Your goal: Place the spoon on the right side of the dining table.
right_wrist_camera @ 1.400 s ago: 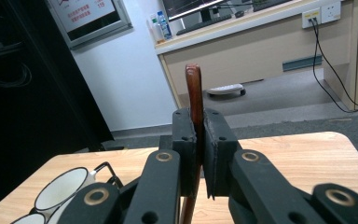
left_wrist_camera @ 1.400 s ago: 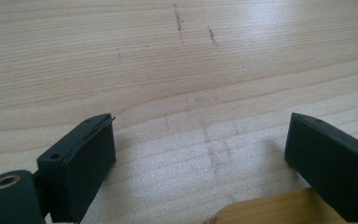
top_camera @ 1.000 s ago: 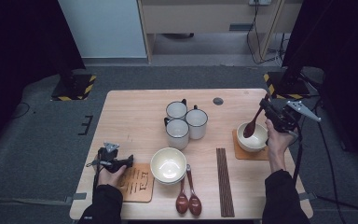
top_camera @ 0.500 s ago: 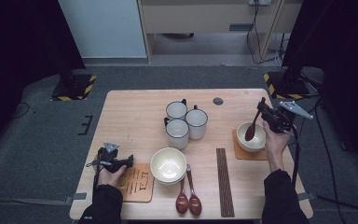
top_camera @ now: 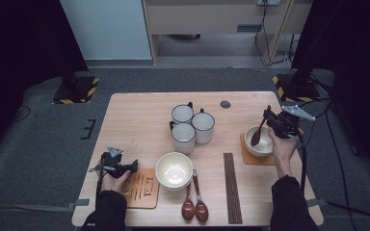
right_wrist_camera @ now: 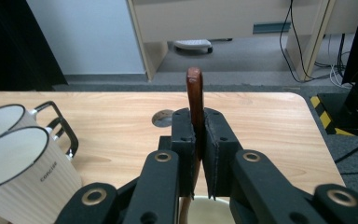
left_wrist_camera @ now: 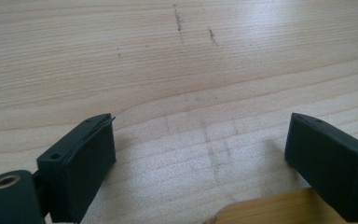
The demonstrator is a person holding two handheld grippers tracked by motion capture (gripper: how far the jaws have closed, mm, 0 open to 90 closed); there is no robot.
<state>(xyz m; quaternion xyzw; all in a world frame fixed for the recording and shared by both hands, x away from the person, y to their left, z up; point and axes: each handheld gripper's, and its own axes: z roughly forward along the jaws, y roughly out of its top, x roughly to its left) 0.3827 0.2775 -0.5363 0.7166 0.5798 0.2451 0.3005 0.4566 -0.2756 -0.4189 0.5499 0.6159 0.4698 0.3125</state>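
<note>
My right gripper is shut on the handle of a brown wooden spoon. The spoon's head dips into a white bowl that sits on a wooden coaster at the table's right. In the right gripper view the handle sticks up between the closed jaws of my right gripper, with the bowl's rim just below. My left gripper rests open at the front left, beside another wooden coaster. In the left gripper view my left gripper has bare wood between its jaws and the coaster's corner near the right jaw.
Three white mugs cluster mid-table and appear as mugs at the left of the right gripper view. A second white bowl, two brown spoons and dark chopsticks lie near the front edge. A round grommet is at the back.
My right gripper has shifted slightly left and down with the spoon, bringing its head lower into the bowl. The left gripper has stayed where it was.
</note>
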